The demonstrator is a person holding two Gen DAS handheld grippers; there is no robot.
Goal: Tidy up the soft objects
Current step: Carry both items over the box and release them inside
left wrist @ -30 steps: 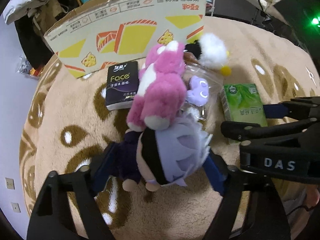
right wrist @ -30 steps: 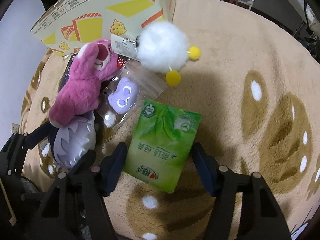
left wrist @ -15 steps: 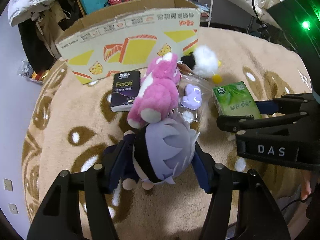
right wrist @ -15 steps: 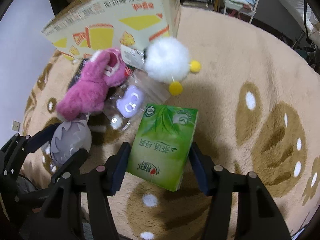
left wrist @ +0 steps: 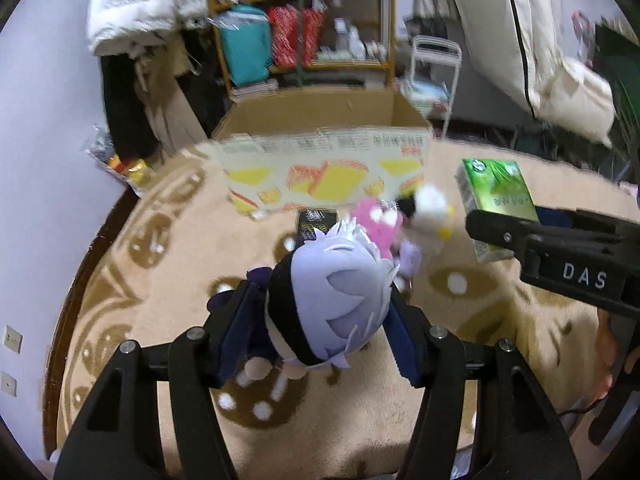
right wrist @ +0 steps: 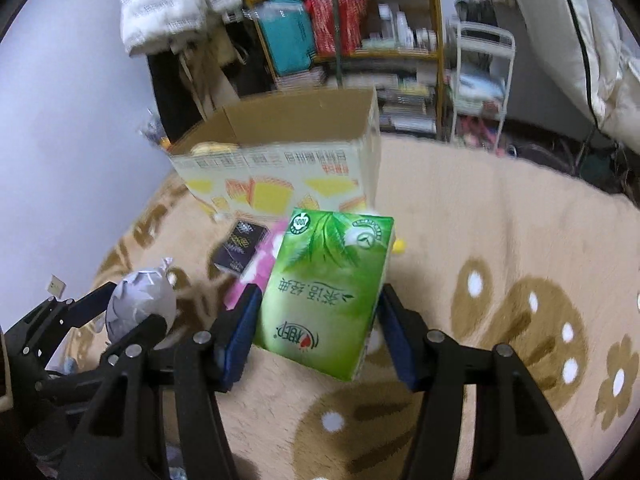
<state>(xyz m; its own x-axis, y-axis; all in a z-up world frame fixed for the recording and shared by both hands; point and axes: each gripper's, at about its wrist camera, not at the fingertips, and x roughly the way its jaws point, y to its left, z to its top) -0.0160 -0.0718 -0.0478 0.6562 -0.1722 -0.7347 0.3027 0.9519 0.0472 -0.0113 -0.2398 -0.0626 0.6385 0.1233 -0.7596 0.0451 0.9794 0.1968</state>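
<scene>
My left gripper (left wrist: 320, 320) is shut on a lavender-haired plush doll (left wrist: 332, 296) and holds it above the beige rug (left wrist: 160, 280). My right gripper (right wrist: 316, 320) is shut on a green tissue pack (right wrist: 324, 292), also lifted; the pack shows in the left wrist view (left wrist: 496, 196). The doll shows at the left of the right wrist view (right wrist: 140, 308). On the rug beyond lie a pink plush (left wrist: 378, 222), a white fluffy toy (left wrist: 430, 208) and a black tissue pack (left wrist: 314, 222). An open cardboard box (left wrist: 324, 160) stands behind them.
A small purple item in a clear bag (left wrist: 410, 258) lies by the pink plush. Shelves (left wrist: 304, 20) with clutter, a white rack (left wrist: 436, 72) and bedding stand behind the box. A wall (left wrist: 48, 160) is at the left.
Both grippers have risen and tilted up, lifting the doll and the green tissue pack off the rug. The box's open top and the shelves have come into view.
</scene>
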